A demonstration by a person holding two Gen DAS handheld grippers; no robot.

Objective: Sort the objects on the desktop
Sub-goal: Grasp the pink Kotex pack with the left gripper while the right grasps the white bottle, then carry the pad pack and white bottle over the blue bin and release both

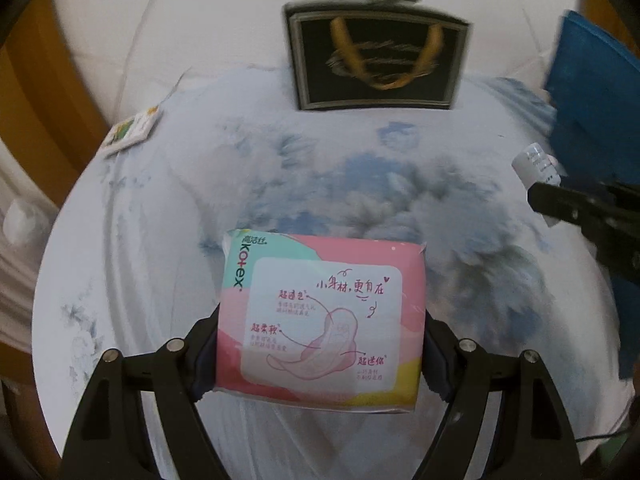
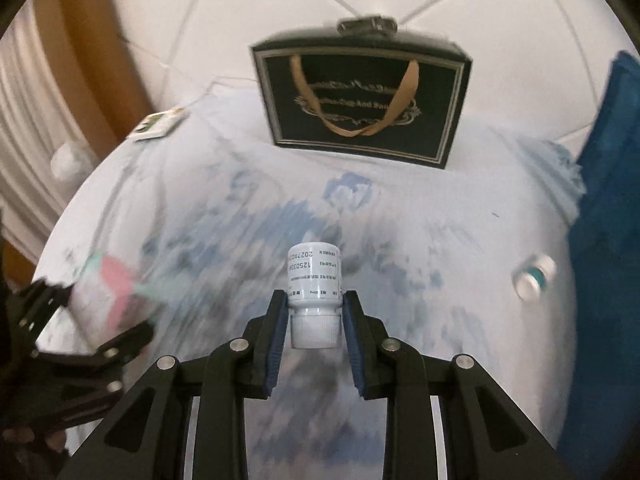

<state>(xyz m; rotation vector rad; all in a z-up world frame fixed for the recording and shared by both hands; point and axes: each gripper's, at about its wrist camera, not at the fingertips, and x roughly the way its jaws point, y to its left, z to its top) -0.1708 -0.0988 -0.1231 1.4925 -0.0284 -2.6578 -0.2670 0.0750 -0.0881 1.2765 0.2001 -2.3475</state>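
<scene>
The left gripper (image 1: 320, 344) clamps a pink pad pack (image 1: 322, 320) printed "kotex", low in the frame's centre. The right gripper (image 2: 314, 312) grips a white bottle (image 2: 314, 284); its label digits read "125033", the rest too small. Upper centre stands a black gift bag (image 2: 360, 100), its gold script blurred and contents hidden.

Round table (image 2: 460, 240): black gift bag (image 2: 362, 100), small bottle (image 2: 534, 276), packet (image 2: 160, 124).

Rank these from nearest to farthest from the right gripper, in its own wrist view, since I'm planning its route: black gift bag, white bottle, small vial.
1. White bottle, clamped in the right gripper.
2. Small vial, lying to the right near the blue edge.
3. Black gift bag, standing at the far side.
</scene>
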